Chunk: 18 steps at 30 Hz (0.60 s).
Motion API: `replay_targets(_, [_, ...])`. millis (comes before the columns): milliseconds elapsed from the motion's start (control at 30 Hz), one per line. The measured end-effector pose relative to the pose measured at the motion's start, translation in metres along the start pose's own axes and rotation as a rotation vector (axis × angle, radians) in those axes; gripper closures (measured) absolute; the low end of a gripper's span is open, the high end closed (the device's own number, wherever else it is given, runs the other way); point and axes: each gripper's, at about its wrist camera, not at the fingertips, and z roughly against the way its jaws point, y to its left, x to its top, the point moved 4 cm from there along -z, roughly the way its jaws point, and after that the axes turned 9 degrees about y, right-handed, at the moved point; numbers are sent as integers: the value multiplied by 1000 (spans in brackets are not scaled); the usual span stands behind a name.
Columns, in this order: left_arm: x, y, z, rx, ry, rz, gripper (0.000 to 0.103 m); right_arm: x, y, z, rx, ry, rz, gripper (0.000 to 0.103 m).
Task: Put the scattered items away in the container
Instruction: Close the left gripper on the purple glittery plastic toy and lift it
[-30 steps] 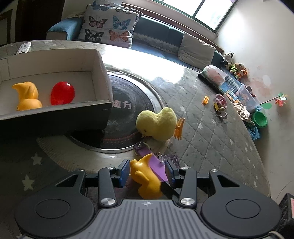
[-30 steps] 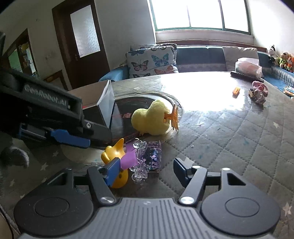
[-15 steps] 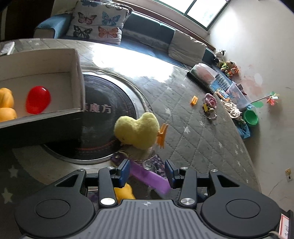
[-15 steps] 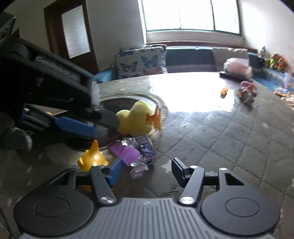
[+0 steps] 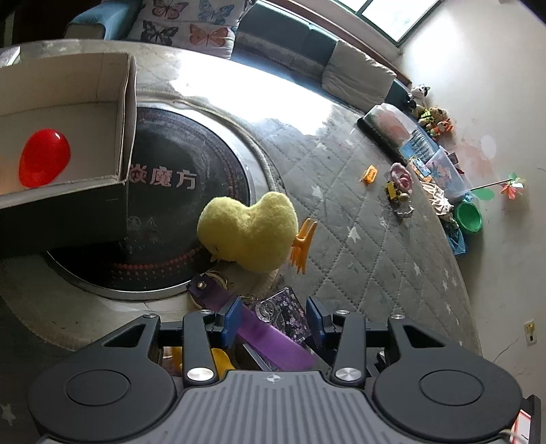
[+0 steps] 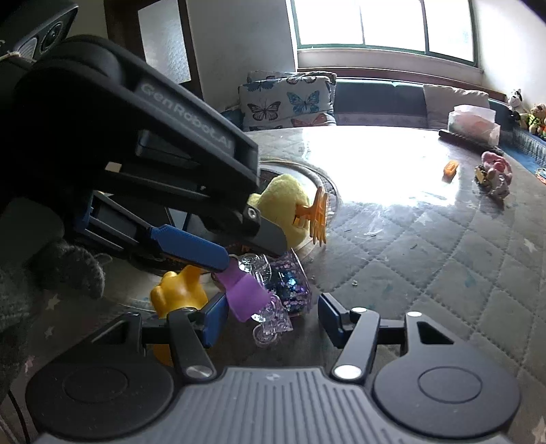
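Observation:
My left gripper (image 5: 274,319) is open above a purple strap (image 5: 269,336) and a clear glittery keychain (image 5: 285,312); it also shows in the right wrist view (image 6: 239,252). A small yellow duck (image 6: 179,293) sits beneath it, partly hidden. A yellow plush chick (image 5: 247,230) with orange feet lies just ahead. The cardboard box (image 5: 124,112) at the left holds a red egg (image 5: 44,157). My right gripper (image 6: 269,319) is open, low over the keychain (image 6: 286,287) and strap (image 6: 244,295).
A black round plate (image 5: 177,191) with white characters is set into the quilted table. An orange piece (image 5: 369,174) and a pink toy pile (image 5: 399,181) lie far right. A sofa with butterfly cushions (image 5: 184,24) stands behind.
My left gripper has moved forward past the small yellow duck, which now sits under it, and stands over the purple strap. The right gripper has closed in on the keychain pile.

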Motion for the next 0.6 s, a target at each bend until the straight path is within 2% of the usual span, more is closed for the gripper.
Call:
replay_targets(267, [4,0,-10,-3,11,10,59,0,-1,-3,10,-11,6,58])
replay_targets(433, [5,-1,-13,1,8,9,59,0,-3,-3,6,-17,-1,61])
replay_targets(600, [4,2,-12,3,5,11,71,-1,-1,0,-10,-28,-9,62])
